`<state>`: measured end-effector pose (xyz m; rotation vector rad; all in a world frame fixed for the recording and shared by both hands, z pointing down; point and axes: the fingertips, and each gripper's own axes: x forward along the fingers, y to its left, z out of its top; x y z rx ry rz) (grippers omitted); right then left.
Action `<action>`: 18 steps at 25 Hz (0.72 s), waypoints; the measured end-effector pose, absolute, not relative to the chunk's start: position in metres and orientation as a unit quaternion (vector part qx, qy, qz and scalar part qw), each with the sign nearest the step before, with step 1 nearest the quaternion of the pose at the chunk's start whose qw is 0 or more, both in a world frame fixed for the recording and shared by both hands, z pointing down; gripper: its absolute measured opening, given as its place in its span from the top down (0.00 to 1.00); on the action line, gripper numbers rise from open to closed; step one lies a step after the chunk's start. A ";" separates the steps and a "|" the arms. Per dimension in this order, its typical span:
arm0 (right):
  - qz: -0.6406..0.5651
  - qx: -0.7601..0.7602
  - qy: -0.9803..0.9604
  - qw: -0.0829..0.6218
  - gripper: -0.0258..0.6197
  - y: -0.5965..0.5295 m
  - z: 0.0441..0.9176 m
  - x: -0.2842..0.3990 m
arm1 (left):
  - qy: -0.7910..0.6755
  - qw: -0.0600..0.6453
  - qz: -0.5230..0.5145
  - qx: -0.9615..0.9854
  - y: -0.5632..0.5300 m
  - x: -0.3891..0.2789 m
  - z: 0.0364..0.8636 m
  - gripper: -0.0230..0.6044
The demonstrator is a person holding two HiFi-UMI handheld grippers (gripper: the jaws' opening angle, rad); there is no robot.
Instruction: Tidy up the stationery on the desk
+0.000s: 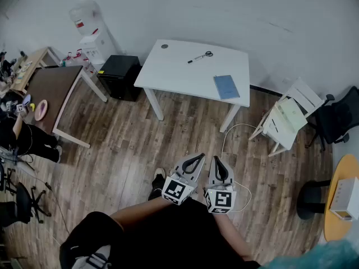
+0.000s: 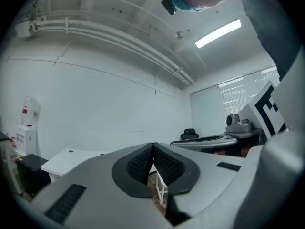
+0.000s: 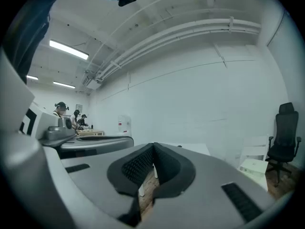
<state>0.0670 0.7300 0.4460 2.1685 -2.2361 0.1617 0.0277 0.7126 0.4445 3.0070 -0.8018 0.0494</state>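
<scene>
Left claw (image 1: 200, 156), right claw (image 1: 217, 159) side by side, level, closed, empty.

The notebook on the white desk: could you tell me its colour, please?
The notebook is blue; the head view shows it best.

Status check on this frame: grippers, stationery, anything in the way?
Shut and empty, held level: left gripper, right gripper. On desk ahead, untouched: scissors, notebook. Nothing seen blocking the way.
</scene>
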 end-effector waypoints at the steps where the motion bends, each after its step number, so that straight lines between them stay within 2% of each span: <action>1: 0.051 0.695 -0.717 0.013 0.91 0.732 0.446 0.068 | -0.254 0.019 0.016 0.967 0.716 0.030 0.447 0.94; 5: 0.056 0.689 -0.723 0.009 0.91 0.736 0.450 0.070 | -0.243 0.025 0.027 0.969 0.727 0.037 0.458 0.94; 10: 0.084 0.686 -0.721 -0.049 0.91 0.736 0.452 0.079 | -0.240 0.047 0.022 0.969 0.720 0.029 0.468 0.94; 18: 0.118 0.715 -0.689 -0.032 0.91 0.698 0.483 0.099 | -0.241 0.066 0.016 0.968 0.674 0.031 0.488 0.94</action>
